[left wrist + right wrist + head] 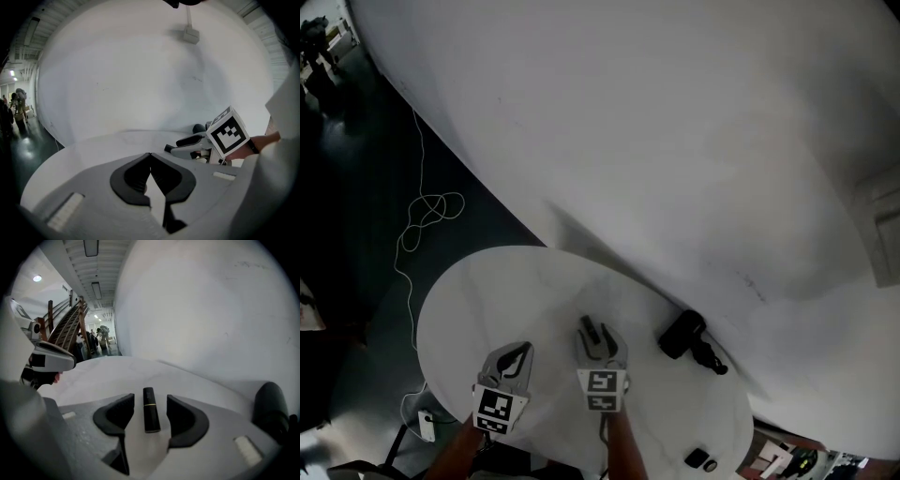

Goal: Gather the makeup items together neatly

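Lipstick point(150, 411) lies loose btw wide R gripper point(150, 401) jaws; L gripper point(150, 157) closed, empty; black bottle point(682, 333) nearby.

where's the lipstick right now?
Right gripper view, centre: the lipstick lies on the white table between the open jaws of the right gripper, touching neither.

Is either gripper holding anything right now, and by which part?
Nothing is held. The right gripper is open around a black, gold-banded lipstick tube lying on the white table, pads clear of it. The left gripper is shut and empty.
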The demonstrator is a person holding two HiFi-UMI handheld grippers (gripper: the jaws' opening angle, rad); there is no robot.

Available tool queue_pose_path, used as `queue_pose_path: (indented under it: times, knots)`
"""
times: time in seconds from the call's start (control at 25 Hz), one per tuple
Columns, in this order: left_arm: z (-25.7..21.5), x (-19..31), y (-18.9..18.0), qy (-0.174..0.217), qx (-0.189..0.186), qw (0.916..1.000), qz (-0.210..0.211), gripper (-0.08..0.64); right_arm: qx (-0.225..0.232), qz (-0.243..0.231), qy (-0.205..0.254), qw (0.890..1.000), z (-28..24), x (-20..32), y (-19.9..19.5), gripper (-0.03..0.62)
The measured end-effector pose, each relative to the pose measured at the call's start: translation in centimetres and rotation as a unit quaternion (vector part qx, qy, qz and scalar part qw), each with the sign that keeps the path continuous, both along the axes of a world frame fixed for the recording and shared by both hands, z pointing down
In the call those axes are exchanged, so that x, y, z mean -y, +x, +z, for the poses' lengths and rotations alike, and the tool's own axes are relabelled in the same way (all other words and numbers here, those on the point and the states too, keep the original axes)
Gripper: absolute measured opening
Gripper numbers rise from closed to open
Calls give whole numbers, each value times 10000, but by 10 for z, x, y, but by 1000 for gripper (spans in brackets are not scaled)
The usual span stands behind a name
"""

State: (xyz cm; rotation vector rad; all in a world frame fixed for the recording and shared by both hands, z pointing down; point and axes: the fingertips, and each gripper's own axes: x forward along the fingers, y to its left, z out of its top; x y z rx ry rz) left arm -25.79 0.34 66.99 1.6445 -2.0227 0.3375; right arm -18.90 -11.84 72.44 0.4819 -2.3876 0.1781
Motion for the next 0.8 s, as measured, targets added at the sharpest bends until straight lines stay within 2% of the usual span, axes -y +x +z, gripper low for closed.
queue_pose_path:
  times: [0.12, 0.24, 0.6, 0.8]
  knots:
    - [2, 1, 0, -19, -7, 10000, 18, 11, -89, -55, -36, 9999, 6, -2, -1, 219]
    - [3, 0, -1, -28, 1, 10000, 27, 11, -184, -42, 87, 9998, 6, -1, -1, 105]
    - [1, 2, 1, -22, 13, 10000, 66, 11, -153, 0, -45, 9999, 5, -2, -1, 101]
    - [-11, 7, 8, 42, 78, 9998, 172, 11, -17, 165, 45, 9999, -17, -2, 11, 100]
